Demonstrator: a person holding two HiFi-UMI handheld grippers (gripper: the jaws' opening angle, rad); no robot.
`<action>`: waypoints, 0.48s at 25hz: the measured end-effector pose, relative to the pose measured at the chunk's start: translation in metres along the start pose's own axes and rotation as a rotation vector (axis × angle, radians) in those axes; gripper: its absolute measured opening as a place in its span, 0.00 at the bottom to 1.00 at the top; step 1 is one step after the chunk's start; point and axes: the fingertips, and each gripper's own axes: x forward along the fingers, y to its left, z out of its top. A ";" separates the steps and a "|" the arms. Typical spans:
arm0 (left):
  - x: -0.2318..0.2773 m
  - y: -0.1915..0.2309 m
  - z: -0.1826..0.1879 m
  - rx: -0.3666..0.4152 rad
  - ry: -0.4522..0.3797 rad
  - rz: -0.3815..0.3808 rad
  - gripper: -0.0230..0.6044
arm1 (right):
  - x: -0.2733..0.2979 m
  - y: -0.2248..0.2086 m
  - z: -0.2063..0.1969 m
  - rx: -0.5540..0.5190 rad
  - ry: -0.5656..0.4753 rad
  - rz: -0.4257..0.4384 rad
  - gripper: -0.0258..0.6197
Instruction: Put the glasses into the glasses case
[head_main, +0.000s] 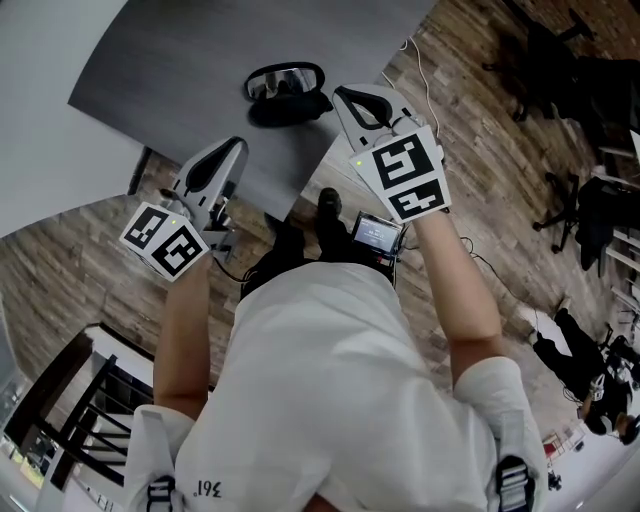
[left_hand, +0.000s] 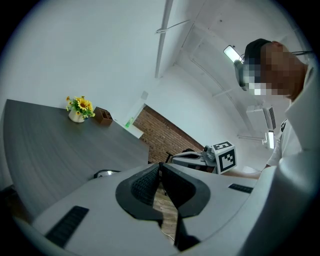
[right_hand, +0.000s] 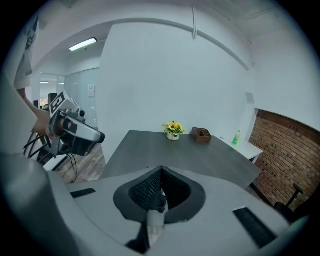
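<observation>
The glasses, black-framed with clear lenses, lie near the front corner of the grey table. A black case sits right against them; whether they rest in it I cannot tell. My right gripper hangs just right of them, above the table corner, jaws shut with nothing clearly gripped. My left gripper is lower left, off the table's front edge, jaws shut and empty. A sliver of the glasses shows past the left gripper's body.
At the table's far end stand a small vase of sunflowers, a brown wooden organiser and a green bottle. Black office chairs stand on the wood floor to the right. A brick wall is at the right.
</observation>
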 end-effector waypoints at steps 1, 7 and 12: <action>-0.001 -0.001 -0.001 0.000 0.000 0.002 0.08 | -0.002 0.000 0.000 0.006 -0.004 -0.002 0.06; -0.008 -0.014 -0.003 0.007 0.000 -0.003 0.08 | -0.022 0.002 0.004 0.047 -0.045 -0.010 0.06; -0.016 -0.025 -0.006 -0.005 -0.004 -0.021 0.08 | -0.040 0.007 0.008 0.068 -0.094 -0.020 0.06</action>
